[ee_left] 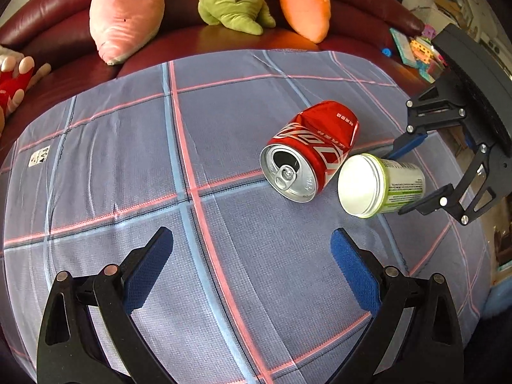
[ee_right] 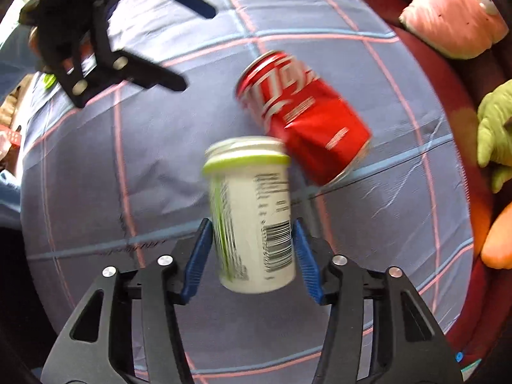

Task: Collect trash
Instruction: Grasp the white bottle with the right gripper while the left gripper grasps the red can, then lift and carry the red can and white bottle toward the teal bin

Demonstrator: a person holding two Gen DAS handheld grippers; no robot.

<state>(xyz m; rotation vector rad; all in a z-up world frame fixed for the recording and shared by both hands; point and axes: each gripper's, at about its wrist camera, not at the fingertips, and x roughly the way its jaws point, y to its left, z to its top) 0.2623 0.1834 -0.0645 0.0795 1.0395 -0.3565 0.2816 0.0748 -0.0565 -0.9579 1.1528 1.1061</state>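
1. The right gripper [ee_right: 252,249] grips a white-and-green cup [ee_right: 252,214] between its blue pads [ee_right: 198,256]; in the left wrist view the same right gripper [ee_left: 416,176] enters from 3 o'clock, holding the white-and-green cup [ee_left: 380,185] at its closed base end, the wide mouth end pointing away from the gripper.
2. A dented red cola can [ee_left: 310,150] lies on its side on the plaid cloth [ee_left: 128,160], its opened top facing 7 o'clock in the left wrist view; it sits just beside the cup, at the cup's 10 o'clock; whether they touch I cannot tell.
3. The left gripper [ee_left: 252,256] has its fingers spread wide with nothing between them, at 6 o'clock of the can; in the right wrist view the left gripper [ee_right: 188,48] sits at 10 o'clock.
4. Pink [ee_left: 124,16], green [ee_left: 230,0] and orange plush toys [ee_left: 304,6] rest on the maroon sofa [ee_left: 48,32] at 12 o'clock; that view is partly blurred.
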